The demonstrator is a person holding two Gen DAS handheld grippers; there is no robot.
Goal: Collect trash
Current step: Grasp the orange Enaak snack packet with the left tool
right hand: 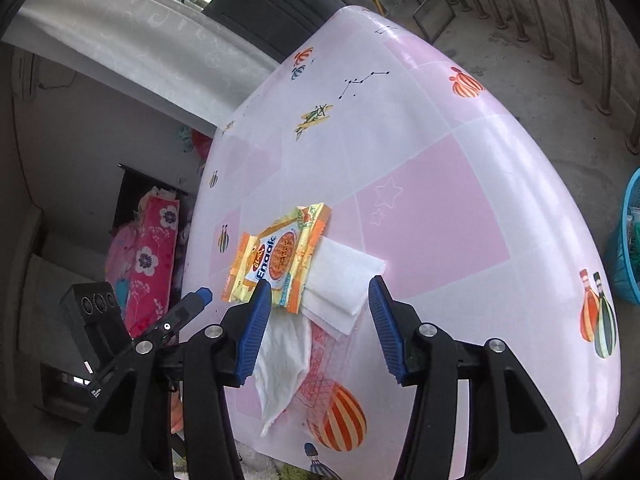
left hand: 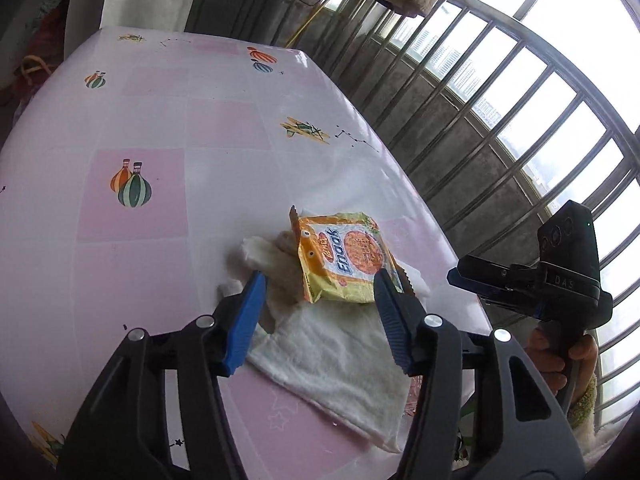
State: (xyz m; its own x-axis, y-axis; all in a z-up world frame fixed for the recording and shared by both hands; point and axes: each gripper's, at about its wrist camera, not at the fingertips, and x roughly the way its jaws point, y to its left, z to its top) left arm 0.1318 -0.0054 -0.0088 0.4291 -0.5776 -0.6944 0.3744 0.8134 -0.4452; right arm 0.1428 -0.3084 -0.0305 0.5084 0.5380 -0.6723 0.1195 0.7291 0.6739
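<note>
The snack wrapper (left hand: 344, 258) lies on white tissues (left hand: 332, 356) mid-frame, so both grippers' fingers (left hand: 244, 320) hang open over it, holding nothing

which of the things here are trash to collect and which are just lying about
For the job:
- yellow and orange crinkled snack wrapper
- white crumpled paper tissues
- blue plastic mesh basket on the floor, probably the bin

Just lying about:
- pink and white checked tablecloth
- pink flowered fabric beside the table
</note>
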